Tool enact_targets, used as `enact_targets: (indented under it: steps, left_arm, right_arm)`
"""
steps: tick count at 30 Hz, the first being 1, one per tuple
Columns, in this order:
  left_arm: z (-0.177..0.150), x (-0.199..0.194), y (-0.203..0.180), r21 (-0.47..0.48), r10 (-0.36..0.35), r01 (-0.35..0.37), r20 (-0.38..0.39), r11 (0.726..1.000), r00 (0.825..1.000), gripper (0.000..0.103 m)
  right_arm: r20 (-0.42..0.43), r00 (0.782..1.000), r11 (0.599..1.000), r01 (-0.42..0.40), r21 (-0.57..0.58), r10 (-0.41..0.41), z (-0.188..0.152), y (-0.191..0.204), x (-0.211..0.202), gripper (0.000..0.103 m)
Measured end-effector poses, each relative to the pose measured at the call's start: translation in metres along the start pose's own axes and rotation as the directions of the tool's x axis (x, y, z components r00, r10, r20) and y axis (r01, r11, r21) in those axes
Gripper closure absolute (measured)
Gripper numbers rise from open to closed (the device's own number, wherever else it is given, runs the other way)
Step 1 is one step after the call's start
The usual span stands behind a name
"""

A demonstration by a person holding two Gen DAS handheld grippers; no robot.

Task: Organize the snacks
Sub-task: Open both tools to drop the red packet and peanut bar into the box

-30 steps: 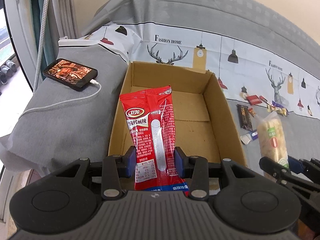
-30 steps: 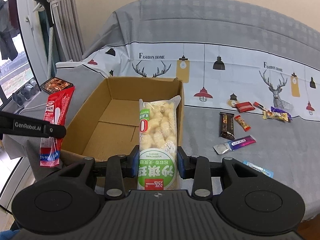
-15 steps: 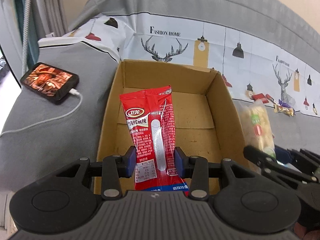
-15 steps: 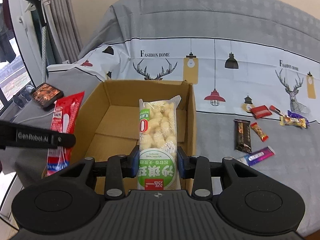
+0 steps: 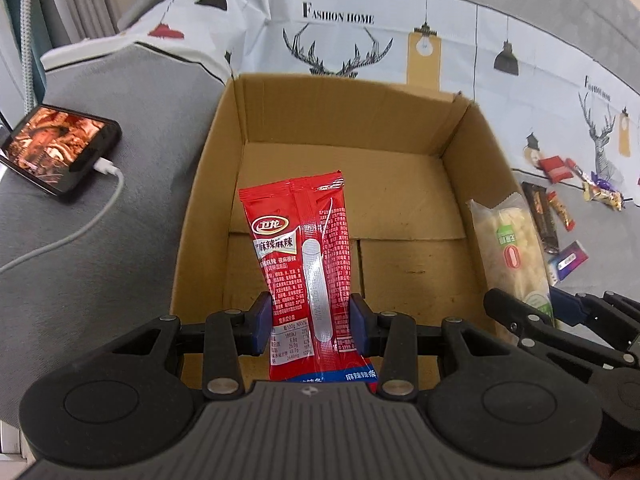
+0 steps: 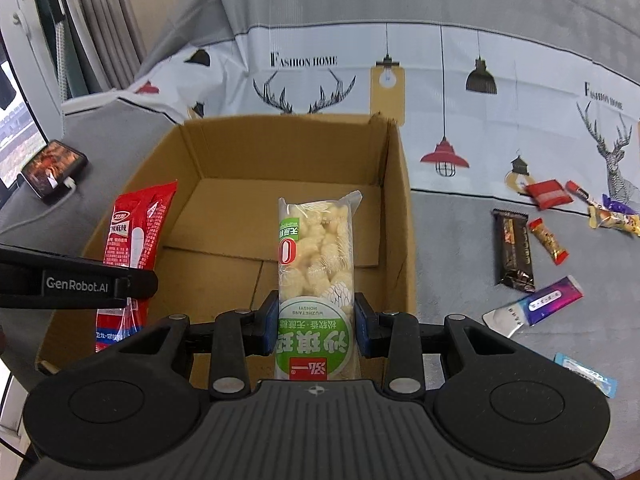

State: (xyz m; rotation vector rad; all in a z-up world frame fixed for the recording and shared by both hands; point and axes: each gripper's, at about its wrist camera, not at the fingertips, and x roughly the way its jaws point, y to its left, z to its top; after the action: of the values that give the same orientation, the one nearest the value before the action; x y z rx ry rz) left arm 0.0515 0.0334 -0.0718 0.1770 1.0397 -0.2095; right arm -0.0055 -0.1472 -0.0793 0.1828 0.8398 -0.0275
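My left gripper [image 5: 311, 322] is shut on a red spicy-strip snack packet [image 5: 304, 256], held upright over the near edge of an open cardboard box [image 5: 208, 184]. My right gripper [image 6: 316, 322] is shut on a clear pack of pale puffed snacks with a green label [image 6: 316, 264], held over the same box [image 6: 400, 216], right of the left gripper. The red packet also shows in the right wrist view [image 6: 134, 240], and the puffed pack in the left wrist view [image 5: 510, 252]. The box is empty inside.
Several small snack bars and sachets [image 6: 516, 252] lie on the grey cover right of the box. A phone [image 5: 60, 148] on a white charging cable lies left of the box. A deer-print sheet [image 6: 360, 76] drapes the backrest.
Both grippers have moved forward and closer over the box, each still holding its packet. The box now looms larger in both views.
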Motion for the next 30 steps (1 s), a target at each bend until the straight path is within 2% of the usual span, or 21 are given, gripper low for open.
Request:
enact_targets:
  steps: [9,11,12,13,14,16,20,23,27,30]
  left_arm:
    - [0.006,0.025,0.003,0.008,0.019,-0.019,-0.032,1.0,0.999,0.058]
    - [0.008,0.027,0.003,0.014,0.017,-0.017,-0.022,1.0,1.0,0.052]
    - [0.009,0.026,0.003,0.018,0.011,-0.011,-0.008,1.0,1.0,0.031]
    - [0.011,0.024,0.003,0.027,0.013,-0.014,0.009,1.0,1.0,0.006]
    - [0.011,0.02,0.003,0.023,0.052,-0.053,0.037,0.998,0.998,0.0]
    - [0.011,0.012,0.003,0.022,0.106,-0.108,0.096,0.994,0.99,0.0]
    - [0.001,0.004,0.003,0.042,0.11,-0.112,0.052,0.993,0.993,0.0]
    - [-0.02,-0.01,0.003,0.025,0.117,-0.117,0.031,0.993,0.993,0.0]
    - [-0.053,-0.041,-0.002,-0.005,0.128,-0.128,0.056,0.992,0.99,0.0]
    - [-0.073,-0.063,-0.004,-0.014,0.141,-0.14,0.086,0.99,0.986,0.0]
  right_arm:
    - [-0.024,1.0,1.0,0.016,-0.006,-0.016,0.004,0.0,0.024,0.065]
    - [-0.021,1.0,1.0,0.017,-0.006,-0.017,0.007,-0.001,0.028,0.064]
    - [-0.01,1.0,1.0,0.014,-0.003,-0.014,0.009,-0.001,0.028,0.063]
    - [0.008,1.0,1.0,0.014,0.003,-0.014,0.012,-0.001,0.027,0.049]
    - [0.023,0.999,0.999,0.031,0.01,-0.031,0.015,-0.003,0.024,0.044]
    - [0.049,0.997,0.998,0.061,0.019,-0.062,0.019,-0.005,0.016,0.023]
    - [0.052,0.997,0.998,0.053,0.021,-0.054,0.013,-0.002,-0.005,0.016]
    - [0.028,0.999,0.999,0.031,0.024,-0.032,-0.005,0.0,-0.026,0.014]
    - [0.03,0.999,1.0,0.012,0.009,-0.012,-0.034,0.012,-0.065,0.012]
    - [0.085,0.996,0.999,0.025,-0.022,-0.023,-0.05,0.02,-0.095,0.012]
